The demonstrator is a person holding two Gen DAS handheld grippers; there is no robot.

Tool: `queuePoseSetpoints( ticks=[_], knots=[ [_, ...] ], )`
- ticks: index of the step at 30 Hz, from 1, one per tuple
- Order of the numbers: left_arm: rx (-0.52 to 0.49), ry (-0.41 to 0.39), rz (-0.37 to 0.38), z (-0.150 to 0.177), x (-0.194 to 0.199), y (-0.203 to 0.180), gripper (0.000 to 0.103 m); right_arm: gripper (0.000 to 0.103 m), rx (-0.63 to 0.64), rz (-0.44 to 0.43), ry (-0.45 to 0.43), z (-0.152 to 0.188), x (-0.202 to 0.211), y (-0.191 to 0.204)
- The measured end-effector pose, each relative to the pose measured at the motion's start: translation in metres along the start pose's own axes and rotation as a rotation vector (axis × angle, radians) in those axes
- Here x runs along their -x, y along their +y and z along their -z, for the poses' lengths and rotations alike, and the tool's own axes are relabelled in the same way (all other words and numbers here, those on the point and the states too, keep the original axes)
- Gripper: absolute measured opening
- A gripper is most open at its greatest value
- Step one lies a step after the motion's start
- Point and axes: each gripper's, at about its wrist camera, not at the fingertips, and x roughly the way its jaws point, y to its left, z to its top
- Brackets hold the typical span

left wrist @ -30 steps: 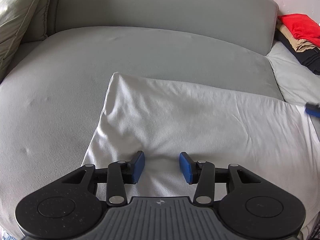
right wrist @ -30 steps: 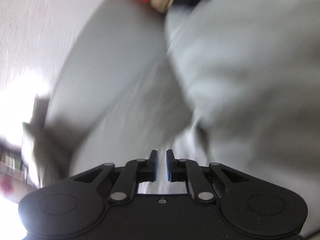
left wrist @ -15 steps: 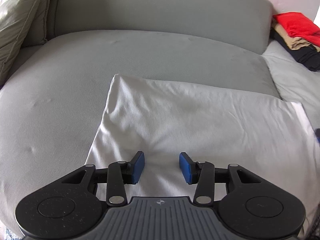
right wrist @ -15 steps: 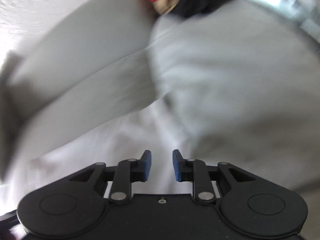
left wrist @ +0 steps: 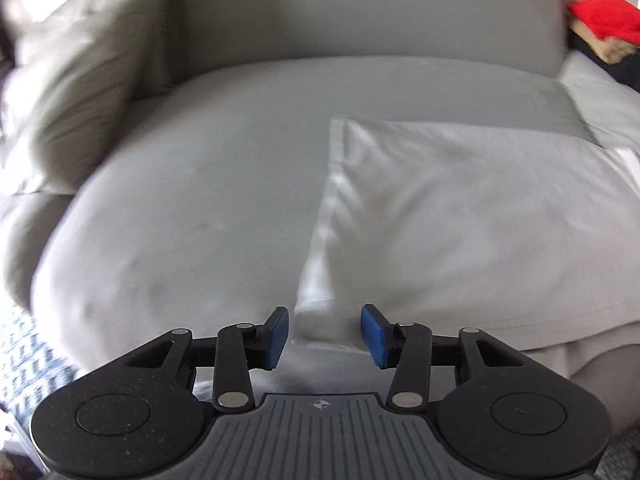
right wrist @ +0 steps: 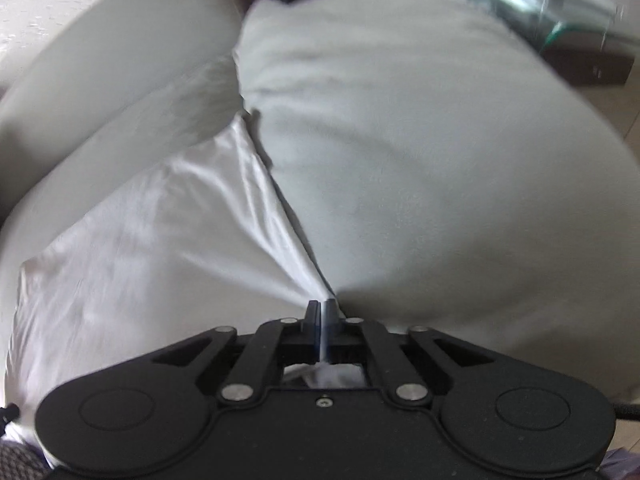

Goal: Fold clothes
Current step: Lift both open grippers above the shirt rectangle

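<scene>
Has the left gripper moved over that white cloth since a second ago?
Yes. The left gripper has slid left: its open, closing jaws stood over the middle of the white cloth and now straddle its left corner on the grey sofa.

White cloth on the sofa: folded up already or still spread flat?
Spread. The white cloth lies as one broad sheet across the sofa cushion, its corner pinched in the closing right gripper.

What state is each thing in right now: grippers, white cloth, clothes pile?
Left gripper: jaws closing, cloth corner between them, pads not pressing.
Right gripper: closing, pinching the cloth edge.
White cloth: spread on sofa, wrinkled.
Clothes pile: stacked, red on top.
</scene>
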Motion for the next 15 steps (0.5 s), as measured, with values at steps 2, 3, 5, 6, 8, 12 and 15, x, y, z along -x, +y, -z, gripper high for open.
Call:
queuePoseSetpoints(
  ticks=[2,3,5,6,8,12,15],
  knots=[
    [0.036,-0.038,0.010,0.010,0.010,0.009,0.037,0.022,0.015,-0.026,-0.045,0.008,0.015,0.002],
    [0.053,-0.059,0.031,0.013,0.015,0.013,0.037,0.023,0.014,-0.056,-0.068,0.008,0.017,0.006],
    [0.075,-0.102,0.074,0.018,0.025,0.018,0.038,0.023,-0.010,-0.128,-0.104,0.012,0.020,0.006],
    [0.071,-0.113,0.092,0.016,0.027,0.015,0.039,0.023,-0.030,-0.175,-0.113,0.015,0.022,0.004],
    [0.049,-0.124,0.130,0.011,0.030,0.004,0.039,0.023,-0.042,-0.248,-0.105,0.019,0.018,0.010],
    [-0.045,-0.131,0.194,-0.002,0.027,-0.033,0.049,0.023,0.035,-0.335,-0.080,0.022,0.001,0.045],
    [-0.096,-0.104,0.172,-0.009,0.010,-0.057,0.050,0.023,0.106,-0.325,-0.103,0.017,-0.013,0.071]
  ],
)
